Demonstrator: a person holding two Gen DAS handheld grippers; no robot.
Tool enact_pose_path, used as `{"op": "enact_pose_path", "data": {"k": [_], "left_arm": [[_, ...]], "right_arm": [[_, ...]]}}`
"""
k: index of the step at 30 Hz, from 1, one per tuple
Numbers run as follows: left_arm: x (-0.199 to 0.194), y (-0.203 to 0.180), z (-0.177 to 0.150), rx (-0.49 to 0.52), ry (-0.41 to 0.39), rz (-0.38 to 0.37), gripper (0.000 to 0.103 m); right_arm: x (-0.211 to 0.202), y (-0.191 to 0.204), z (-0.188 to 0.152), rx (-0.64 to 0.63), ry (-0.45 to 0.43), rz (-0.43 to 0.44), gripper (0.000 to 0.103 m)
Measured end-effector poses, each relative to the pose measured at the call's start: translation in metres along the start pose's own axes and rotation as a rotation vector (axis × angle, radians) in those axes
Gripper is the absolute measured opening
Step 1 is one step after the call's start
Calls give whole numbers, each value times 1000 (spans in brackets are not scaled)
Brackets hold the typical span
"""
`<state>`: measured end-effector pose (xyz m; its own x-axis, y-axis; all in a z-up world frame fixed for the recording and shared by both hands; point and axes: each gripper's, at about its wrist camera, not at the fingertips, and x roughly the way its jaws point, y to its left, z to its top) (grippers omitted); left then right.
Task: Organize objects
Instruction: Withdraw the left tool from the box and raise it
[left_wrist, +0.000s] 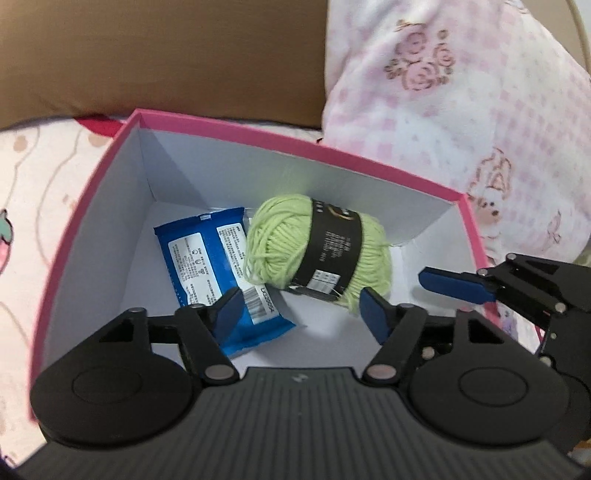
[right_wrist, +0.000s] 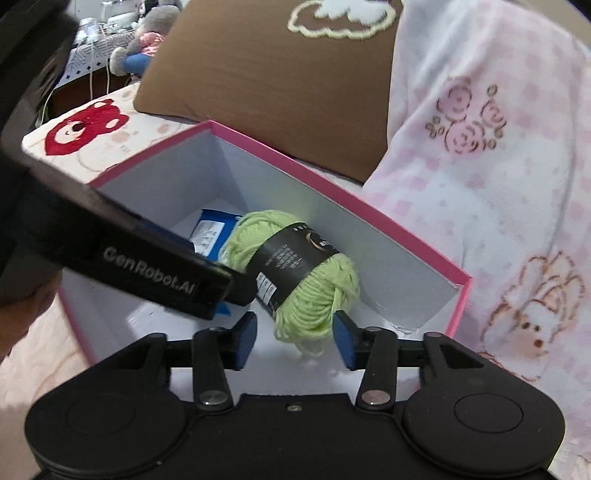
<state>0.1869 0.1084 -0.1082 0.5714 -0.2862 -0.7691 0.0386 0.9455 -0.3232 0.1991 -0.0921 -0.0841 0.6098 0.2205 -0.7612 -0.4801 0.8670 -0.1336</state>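
Observation:
A pink box (left_wrist: 92, 206) with a white inside sits on the bed. In it lie a blue packet (left_wrist: 199, 258) and a ball of light green yarn (left_wrist: 280, 240) with a black label, which leans on the packet. My left gripper (left_wrist: 301, 314) hangs open over the box's near side, nothing between its blue pads. One blue finger (left_wrist: 454, 284) of the right gripper reaches in from the right. In the right wrist view, my right gripper (right_wrist: 295, 339) is open; the yarn's (right_wrist: 314, 299) near end shows in its gap, unpressed. The left gripper's body (right_wrist: 147, 262) hides most of the packet (right_wrist: 207, 230).
A brown cushion (right_wrist: 266, 66) lies behind the box (right_wrist: 369, 210). A pink-and-white flowered blanket (right_wrist: 480, 166) is heaped against its right side. The bedsheet (right_wrist: 85, 129) with a red bear print spreads to the left. A cluttered table (right_wrist: 92, 55) stands far back left.

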Motion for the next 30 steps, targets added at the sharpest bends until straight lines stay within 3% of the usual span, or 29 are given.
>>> {"op": "enact_pose_path", "data": {"k": [11,17,27,30], "left_arm": [[-92,-31,-1,59,-25,82,81],[-139,-45,-11,57,-11,48,82],[-202,-73,-27,107,-18,35,84],[-225,-80,-43,101,-60,-35,92]], "right_arm": [[-72,4,-1,113,-70,120,72],[-113,8,1,131,-108,149,87],[-177,17,-13,44,-141,169,89],[-192,16,-25,56,-149,170,89]]}}
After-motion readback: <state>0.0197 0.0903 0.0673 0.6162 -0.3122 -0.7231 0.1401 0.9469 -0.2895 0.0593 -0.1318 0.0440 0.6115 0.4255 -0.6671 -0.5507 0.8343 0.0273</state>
